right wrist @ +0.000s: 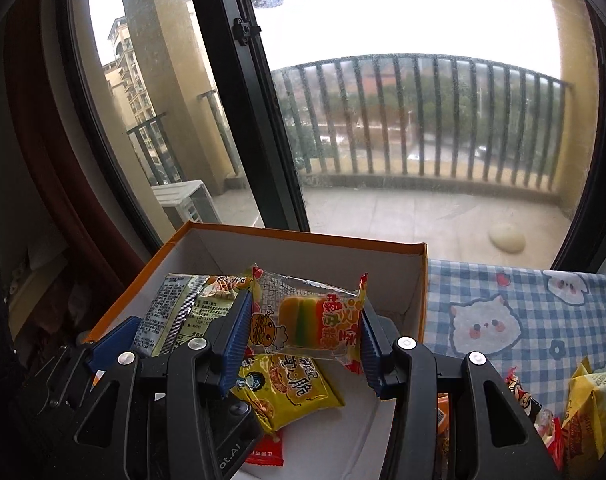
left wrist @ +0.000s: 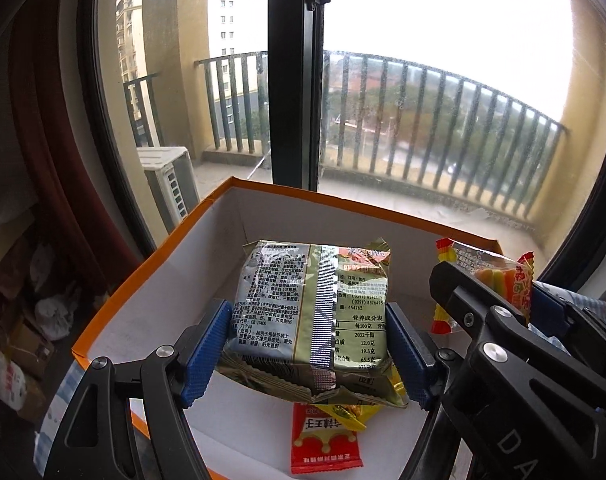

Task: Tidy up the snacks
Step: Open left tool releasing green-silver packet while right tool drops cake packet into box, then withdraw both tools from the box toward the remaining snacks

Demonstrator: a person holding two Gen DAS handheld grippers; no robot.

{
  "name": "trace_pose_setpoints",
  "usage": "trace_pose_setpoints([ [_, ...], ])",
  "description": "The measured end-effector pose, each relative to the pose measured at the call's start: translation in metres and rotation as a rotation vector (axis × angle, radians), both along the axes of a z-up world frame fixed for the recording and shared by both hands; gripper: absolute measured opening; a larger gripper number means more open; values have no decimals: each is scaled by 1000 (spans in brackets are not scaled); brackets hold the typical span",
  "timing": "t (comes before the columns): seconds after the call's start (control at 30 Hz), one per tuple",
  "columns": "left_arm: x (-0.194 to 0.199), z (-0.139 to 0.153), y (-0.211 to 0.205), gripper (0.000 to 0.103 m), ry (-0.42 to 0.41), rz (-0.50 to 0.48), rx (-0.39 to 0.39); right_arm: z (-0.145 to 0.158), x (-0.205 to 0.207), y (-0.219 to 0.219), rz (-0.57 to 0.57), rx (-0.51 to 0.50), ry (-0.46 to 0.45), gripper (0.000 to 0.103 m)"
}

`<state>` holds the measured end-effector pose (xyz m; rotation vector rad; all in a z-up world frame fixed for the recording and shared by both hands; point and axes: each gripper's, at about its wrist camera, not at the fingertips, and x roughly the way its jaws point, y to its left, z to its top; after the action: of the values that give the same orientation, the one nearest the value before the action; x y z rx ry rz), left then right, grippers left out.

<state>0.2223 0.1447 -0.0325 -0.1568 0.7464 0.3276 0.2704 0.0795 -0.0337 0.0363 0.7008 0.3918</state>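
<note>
Left gripper [left wrist: 309,354] pinches green noodle packet [left wrist: 315,316] above orange box [left wrist: 159,272]; right gripper [right wrist: 305,340] clamps burger gummy packet [right wrist: 311,316] over same box. Yellow snack packet [right wrist: 287,390] and red sachet [left wrist: 325,444] lie on box floor; loose snacks [right wrist: 583,404] rest on checked cloth [right wrist: 523,320] beside box.

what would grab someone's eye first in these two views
Each gripper holds a snack above the orange-rimmed box: the left gripper clamps a green noodle packet, the right gripper a clear burger-gummy pack. Below them a yellow packet and a red sachet lie on the box floor, with the big balcony window behind.
</note>
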Motion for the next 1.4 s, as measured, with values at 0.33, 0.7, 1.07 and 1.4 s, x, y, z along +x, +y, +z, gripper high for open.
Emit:
trace_pose_setpoints([
  [0.33,1,-5,-8,94,30,-39,29,-20,13,2,-31,-9,105,83],
  [0.7,-3,-3,-4,99,29,-60,19,-14,1,0,-33,-13,85,91],
  [1.07,-23,7,-15,99,-4,-88,-13,-2,-15,-14,-10,34,87,91],
  [1.4,-46,17,-38,99,-44,-120,-13,11,-42,-33,-19,-8,26,91],
])
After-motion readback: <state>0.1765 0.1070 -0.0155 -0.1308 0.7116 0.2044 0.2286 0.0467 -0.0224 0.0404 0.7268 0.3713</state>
